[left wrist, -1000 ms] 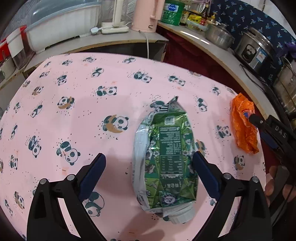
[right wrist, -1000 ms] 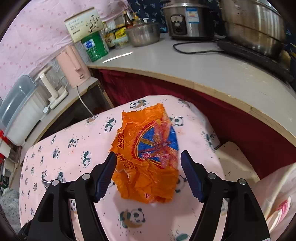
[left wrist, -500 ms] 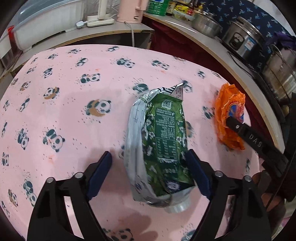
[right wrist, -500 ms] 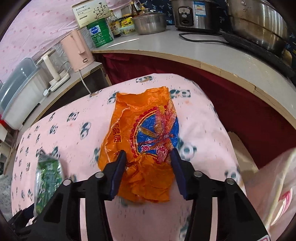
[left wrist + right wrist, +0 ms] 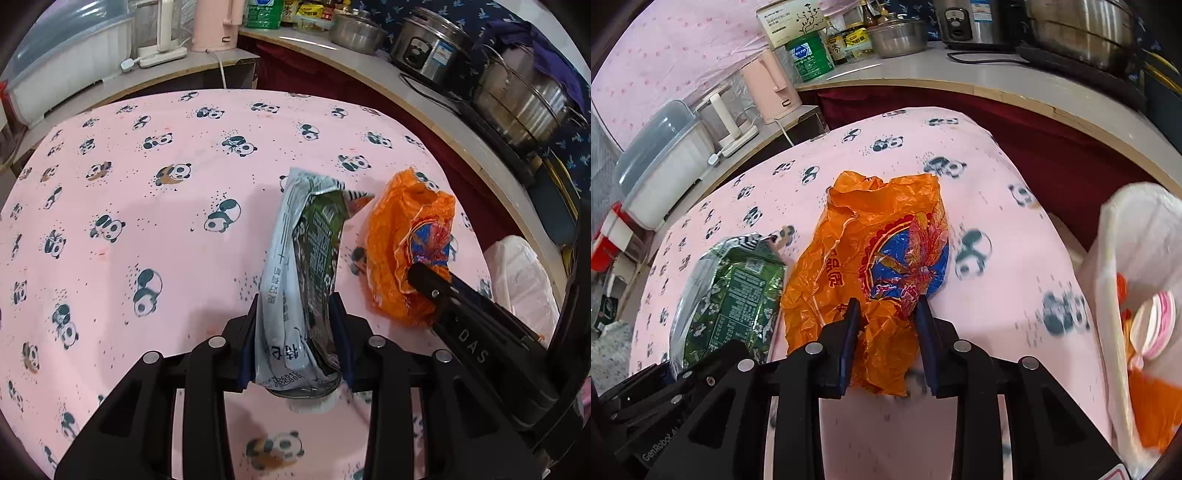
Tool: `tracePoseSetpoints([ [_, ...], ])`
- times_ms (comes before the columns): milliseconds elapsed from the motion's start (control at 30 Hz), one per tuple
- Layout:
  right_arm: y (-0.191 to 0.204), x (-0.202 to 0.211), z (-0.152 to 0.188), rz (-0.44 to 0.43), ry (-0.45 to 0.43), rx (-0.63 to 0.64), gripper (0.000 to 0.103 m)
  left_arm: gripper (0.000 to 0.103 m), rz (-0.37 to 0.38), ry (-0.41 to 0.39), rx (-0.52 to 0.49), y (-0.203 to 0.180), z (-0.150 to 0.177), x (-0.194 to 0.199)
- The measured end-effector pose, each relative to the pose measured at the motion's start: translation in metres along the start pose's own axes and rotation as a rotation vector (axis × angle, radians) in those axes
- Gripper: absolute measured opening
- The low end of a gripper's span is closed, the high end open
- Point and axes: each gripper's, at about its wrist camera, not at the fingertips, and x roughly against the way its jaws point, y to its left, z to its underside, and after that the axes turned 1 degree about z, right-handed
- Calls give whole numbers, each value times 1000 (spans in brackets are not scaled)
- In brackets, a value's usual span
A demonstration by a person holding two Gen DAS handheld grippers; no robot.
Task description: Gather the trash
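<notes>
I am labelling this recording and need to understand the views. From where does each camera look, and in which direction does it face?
Left wrist: sits on the left gripper, looking forward over the pink table; its fingers clamp the green packet.
Right wrist: sits on the right gripper, facing the counter; its fingers clamp the orange wrapper, white bag at right.
Shared: both wrappers, each other's gripper, the pink kettle.

Even, moderately bright indoor light; soft shadows fall beneath both wrappers on the pink tablecloth (image 5: 155, 258). Fisheye distortion bows the counter edge (image 5: 997, 86) and darkens the corners into a vignette. Glare streaks the steel pots (image 5: 532, 99) at 2 o'clock. Motion blur smears the white bag (image 5: 1137, 280) at 3 o'clock in the right wrist view.
</notes>
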Motion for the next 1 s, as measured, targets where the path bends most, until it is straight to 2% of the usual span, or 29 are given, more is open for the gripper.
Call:
tracePoseSetpoints([
  [133, -2, 17, 15, -9, -5, -8, 28, 33, 7, 1, -12, -5, 11, 12],
  [167, -3, 22, 18, -13, -8, -10, 28, 29, 8, -1, -16, -6, 15, 16],
  [367, -14, 50, 35, -17, -35, -24, 27, 26, 8, -17, -43, -17, 30, 34],
  [533, -24, 72, 46, -10, -66, -37, 26, 26, 11, -31, -68, -28, 37, 47],
  [1000, -52, 124, 54, -8, -159, -86, 26, 25, 31, -96, -126, -65, 46, 87],
])
